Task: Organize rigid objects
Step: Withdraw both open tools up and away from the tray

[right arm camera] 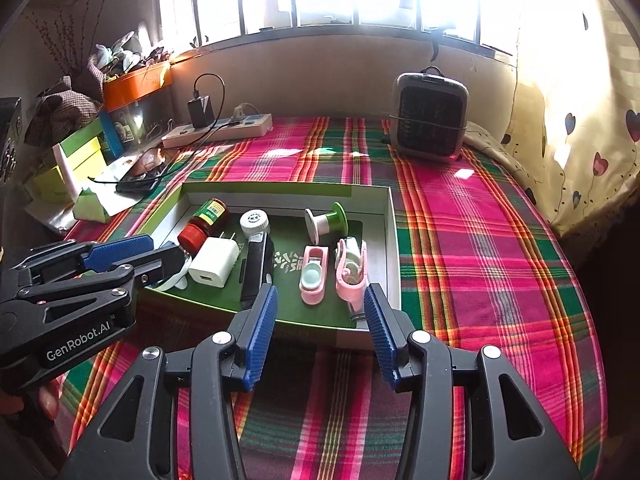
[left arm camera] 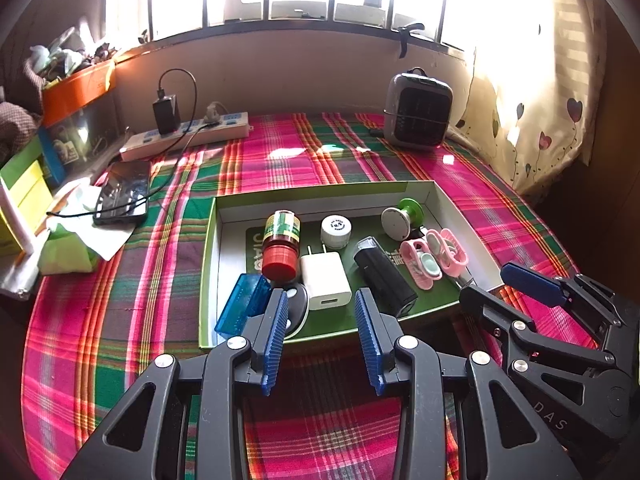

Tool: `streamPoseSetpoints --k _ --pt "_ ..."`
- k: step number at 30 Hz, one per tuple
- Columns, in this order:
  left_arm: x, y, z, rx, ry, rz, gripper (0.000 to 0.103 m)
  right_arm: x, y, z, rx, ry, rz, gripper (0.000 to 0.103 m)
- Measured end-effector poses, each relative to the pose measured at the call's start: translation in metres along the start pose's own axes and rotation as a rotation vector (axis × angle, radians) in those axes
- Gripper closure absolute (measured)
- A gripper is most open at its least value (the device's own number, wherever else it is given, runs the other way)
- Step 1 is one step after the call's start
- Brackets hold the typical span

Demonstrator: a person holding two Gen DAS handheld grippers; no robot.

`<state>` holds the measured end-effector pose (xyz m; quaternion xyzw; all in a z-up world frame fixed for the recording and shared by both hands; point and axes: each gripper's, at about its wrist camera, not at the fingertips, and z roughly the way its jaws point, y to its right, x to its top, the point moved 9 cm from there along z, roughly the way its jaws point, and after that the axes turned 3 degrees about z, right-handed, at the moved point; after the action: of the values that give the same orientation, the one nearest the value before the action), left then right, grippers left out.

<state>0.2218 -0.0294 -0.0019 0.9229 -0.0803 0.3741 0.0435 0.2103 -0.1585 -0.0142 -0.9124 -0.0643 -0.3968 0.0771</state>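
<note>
Green-lined tray (left arm camera: 446,200) holds every item I see: bottle (left arm camera: 282,246), charger (left arm camera: 325,280), pink clips (right arm camera: 332,272). My left gripper (left arm camera: 322,330) and right gripper (right arm camera: 320,330) both gape empty; sorting looks nearly finished.

White lettering "GenRobot.AI" is showing on the black body of the left gripper (right arm camera: 158,258) at nine o'clock in the right wrist view; "DAS" is showing on the right gripper (left arm camera: 508,284) at four o'clock in the left wrist view.
</note>
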Motion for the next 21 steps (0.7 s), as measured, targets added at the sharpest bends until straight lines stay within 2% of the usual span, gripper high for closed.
streamPoseSetpoints --k 21 --pt "-0.070 -0.009 -0.018 0.026 -0.066 -0.026 0.069 -0.044 -0.015 -0.010 0.023 -0.061 -0.008 0.053"
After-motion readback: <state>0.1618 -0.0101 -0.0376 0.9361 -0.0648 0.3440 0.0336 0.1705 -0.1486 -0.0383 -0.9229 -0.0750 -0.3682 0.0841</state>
